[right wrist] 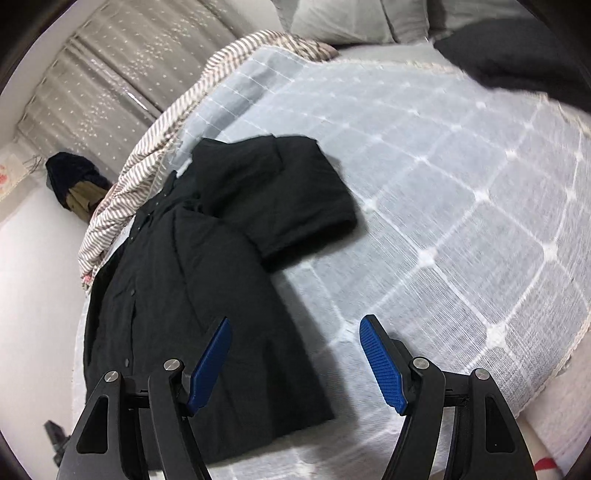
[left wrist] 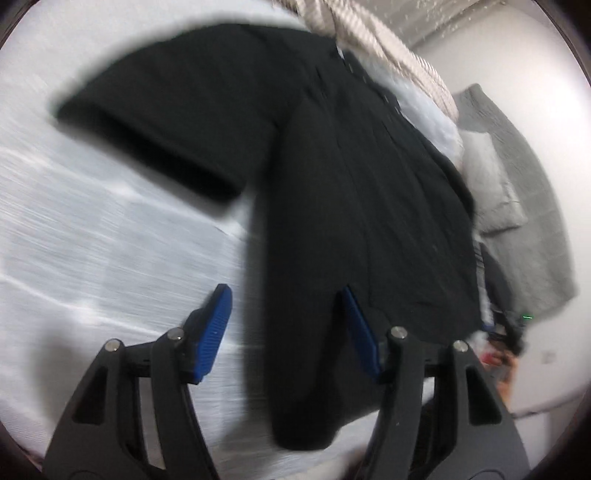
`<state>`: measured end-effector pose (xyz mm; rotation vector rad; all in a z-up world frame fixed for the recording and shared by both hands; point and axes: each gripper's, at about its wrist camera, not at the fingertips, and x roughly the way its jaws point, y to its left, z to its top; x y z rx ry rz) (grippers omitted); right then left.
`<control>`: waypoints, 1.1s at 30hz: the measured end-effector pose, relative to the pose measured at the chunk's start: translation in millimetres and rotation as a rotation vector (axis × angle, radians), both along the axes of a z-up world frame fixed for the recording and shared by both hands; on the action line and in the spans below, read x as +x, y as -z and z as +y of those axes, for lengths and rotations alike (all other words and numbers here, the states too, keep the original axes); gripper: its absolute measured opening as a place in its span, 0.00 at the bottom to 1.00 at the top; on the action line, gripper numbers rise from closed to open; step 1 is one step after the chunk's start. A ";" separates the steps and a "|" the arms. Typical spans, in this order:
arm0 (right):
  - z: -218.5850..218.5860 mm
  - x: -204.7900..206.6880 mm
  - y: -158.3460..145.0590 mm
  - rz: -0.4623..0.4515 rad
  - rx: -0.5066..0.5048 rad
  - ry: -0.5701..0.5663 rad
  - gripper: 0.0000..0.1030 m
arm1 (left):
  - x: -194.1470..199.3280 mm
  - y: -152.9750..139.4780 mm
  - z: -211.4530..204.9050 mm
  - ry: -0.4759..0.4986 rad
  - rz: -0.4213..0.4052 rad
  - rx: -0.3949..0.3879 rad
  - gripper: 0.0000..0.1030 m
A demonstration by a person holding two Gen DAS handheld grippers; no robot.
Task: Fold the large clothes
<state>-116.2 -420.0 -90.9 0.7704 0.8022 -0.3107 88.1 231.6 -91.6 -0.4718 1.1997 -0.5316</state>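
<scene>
A large black coat (left wrist: 351, 192) lies on a bed with a white gridded cover (left wrist: 92, 240). One side is folded over its middle and one sleeve (left wrist: 159, 114) sticks out to the left. My left gripper (left wrist: 286, 299) is open just above the coat's lower part, holding nothing. In the right wrist view the coat (right wrist: 177, 295) lies along the bed's left edge, its sleeve (right wrist: 295, 203) spread to the right. My right gripper (right wrist: 295, 332) is open and empty above the coat's lower right edge.
A striped blanket (right wrist: 155, 140) lies bunched along the bed's far-left edge. Grey pillows (right wrist: 351, 18) and a dark garment (right wrist: 517, 59) sit at the head. Patterned curtains (right wrist: 110, 74) hang behind. A grey quilt (left wrist: 517, 184) shows at the right.
</scene>
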 end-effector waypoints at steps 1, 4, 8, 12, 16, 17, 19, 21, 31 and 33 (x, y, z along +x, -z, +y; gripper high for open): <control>-2.6 0.0 5.9 0.003 0.037 -0.001 0.71 | 1.2 3.6 -5.2 0.022 0.031 -0.035 0.56; 0.5 8.5 29.1 -0.018 0.246 -0.057 0.47 | -0.6 -0.8 -25.8 0.065 0.064 -0.059 0.21; 25.6 20.8 21.1 -0.050 0.313 -0.180 0.11 | -13.6 -34.1 -32.8 0.038 -0.009 -0.052 0.08; 25.6 2.1 -35.5 -0.205 0.274 -0.197 0.06 | -34.9 -95.0 -10.3 -0.026 -0.103 -0.190 0.06; 31.9 -19.9 -99.1 -0.288 0.161 -0.223 0.06 | -64.4 -134.6 4.8 -0.030 -0.147 -0.235 0.06; 33.9 -26.5 -110.4 -0.296 0.135 -0.226 0.06 | -72.8 -139.5 6.1 -0.024 -0.151 -0.237 0.06; 40.3 -37.8 -118.8 -0.281 0.094 -0.230 0.06 | -90.7 -138.7 2.9 0.001 -0.158 -0.185 0.06; 44.6 -43.5 -115.3 -0.196 0.008 -0.222 0.06 | -99.0 -125.4 -1.1 0.026 -0.138 -0.084 0.06; 46.3 -24.9 -13.7 0.267 -0.045 -0.212 0.15 | -101.2 -36.3 -32.7 0.106 0.001 0.355 0.23; 56.0 -22.8 -25.9 0.289 -0.114 -0.221 0.22 | -103.6 -50.8 -29.6 0.088 -0.048 0.369 0.44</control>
